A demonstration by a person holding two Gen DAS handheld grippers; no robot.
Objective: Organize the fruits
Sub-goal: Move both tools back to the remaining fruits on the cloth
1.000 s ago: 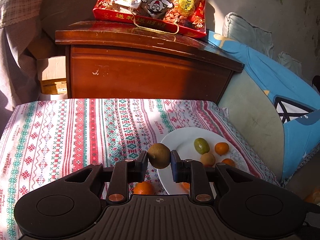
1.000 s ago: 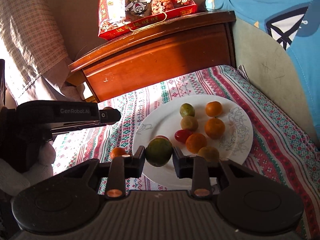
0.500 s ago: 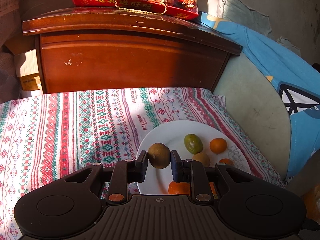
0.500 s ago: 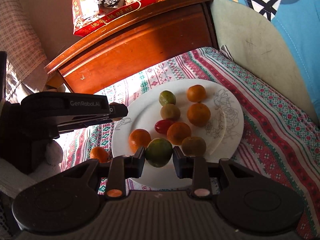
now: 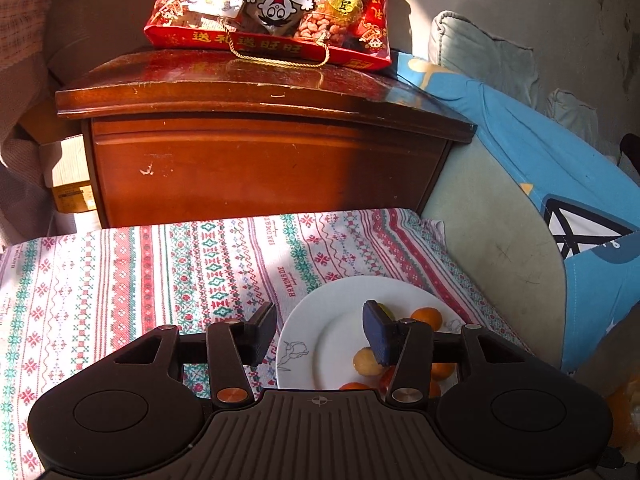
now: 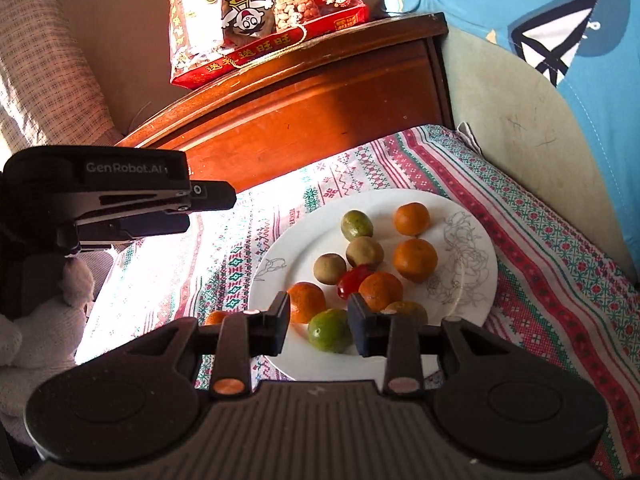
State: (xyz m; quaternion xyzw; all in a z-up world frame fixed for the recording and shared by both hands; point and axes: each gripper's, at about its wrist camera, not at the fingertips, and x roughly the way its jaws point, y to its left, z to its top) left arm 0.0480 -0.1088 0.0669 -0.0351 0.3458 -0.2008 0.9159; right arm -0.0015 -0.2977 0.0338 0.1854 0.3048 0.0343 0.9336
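A white plate (image 6: 472,248) on the patterned cloth holds several small fruits: oranges, brown and green ones and a red one. My right gripper (image 6: 318,322) is open over the plate's near edge, and a green fruit (image 6: 330,330) lies on the plate between its fingers. My left gripper (image 5: 320,328) is open and empty above the plate's (image 5: 332,320) left rim; it also shows in the right wrist view (image 6: 192,196). A brown fruit (image 6: 329,269) lies on the plate among the others. One orange (image 6: 216,317) lies on the cloth left of the plate.
A dark wooden cabinet (image 5: 260,152) stands behind the cloth with a red snack bag (image 5: 276,8) on top. A blue cushion (image 5: 560,200) and a pale chair back border the right side. Patterned cloth (image 5: 120,280) stretches to the left.
Both grippers opened. The left let go of the brown fruit and the right let go of the green fruit; both fruits now lie on the plate.
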